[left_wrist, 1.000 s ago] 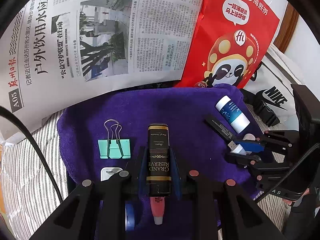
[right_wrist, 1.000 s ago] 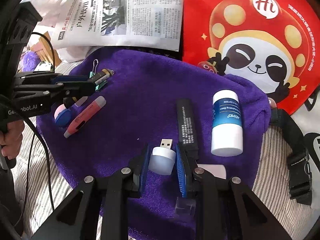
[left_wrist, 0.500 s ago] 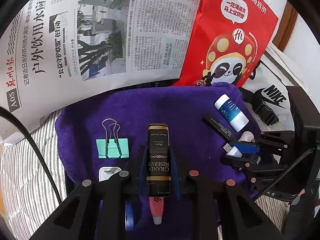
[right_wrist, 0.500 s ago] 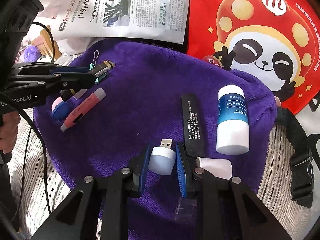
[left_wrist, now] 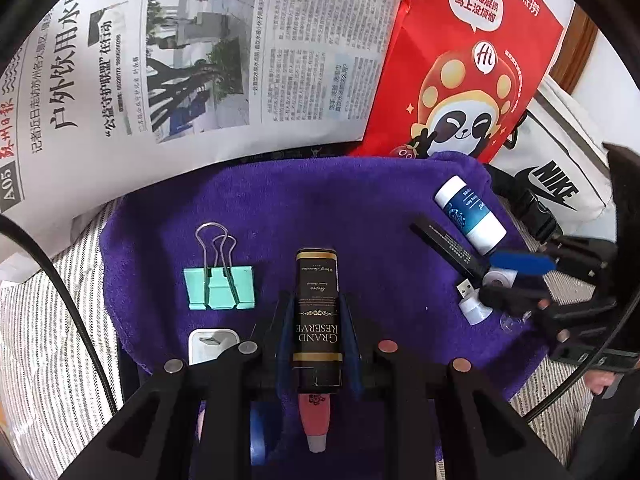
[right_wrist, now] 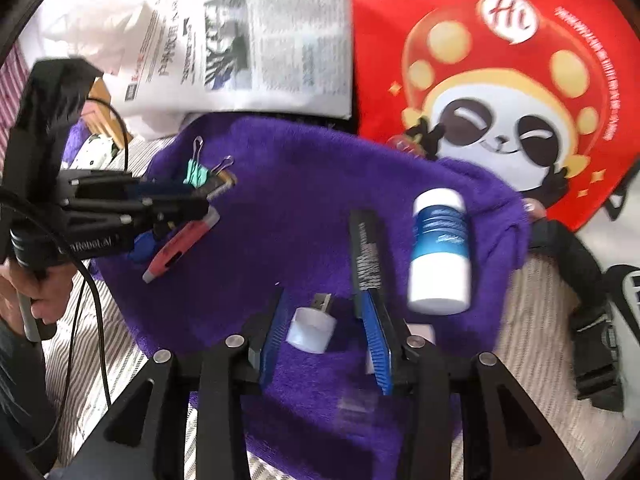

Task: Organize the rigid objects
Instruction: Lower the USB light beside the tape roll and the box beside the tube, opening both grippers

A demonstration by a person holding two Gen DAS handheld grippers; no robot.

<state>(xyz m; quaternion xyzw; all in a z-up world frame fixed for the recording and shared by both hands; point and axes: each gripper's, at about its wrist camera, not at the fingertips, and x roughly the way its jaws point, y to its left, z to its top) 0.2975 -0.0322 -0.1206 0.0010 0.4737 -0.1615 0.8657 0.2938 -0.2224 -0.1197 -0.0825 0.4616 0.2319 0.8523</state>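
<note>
Two grippers working: left gripper clamping stiff, slick black box mid-length; right gripper jaws just opening, releasing light USB lamp.

Left gripper jaws clamped; right gripper jaws just opened, apart

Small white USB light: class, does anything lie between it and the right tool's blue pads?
Nothing visible. The USB light lies on the purple towel between the right tool's just-opened pads, untouched.

Both wrist cameras look steeply down, close, sharing the purple towel.
</note>
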